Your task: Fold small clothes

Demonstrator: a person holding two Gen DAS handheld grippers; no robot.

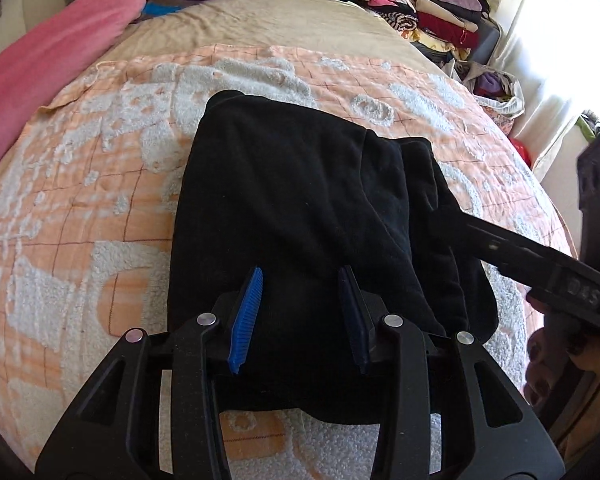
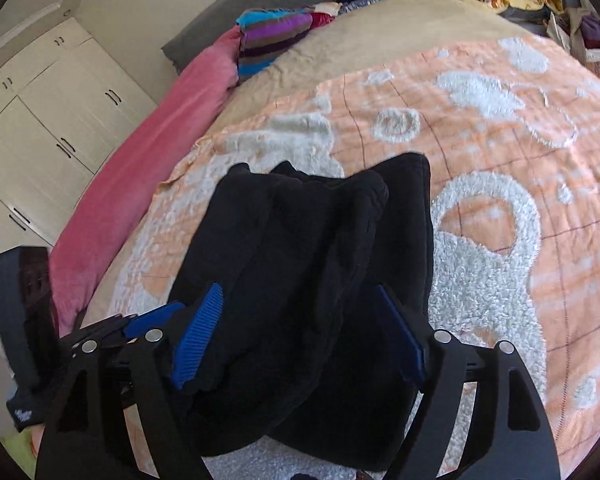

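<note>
Left wrist view only: folded clothes pile [image 1: 432,12] at the far right of the bed; a white curtain [image 1: 540,40] beside it.
Right wrist view only: white wardrobe [image 2: 48,120] with dark handles, at the left past the pink blanket [image 2: 148,152].
Writing: pale characters on the right hand-held gripper [image 1: 452,236]; unreadable.
Black garment [image 1: 292,200]: lies on the orange-and-white bed cover [image 1: 100,208]; long axis near to far, bunched far end.
Left hand-held gripper [image 1: 300,316]: fingers partly apart over the garment's near edge; pads not pressing cloth.
Right hand-held gripper [image 2: 300,336]: fingers wide apart, cloth between them, not clamped.
</note>
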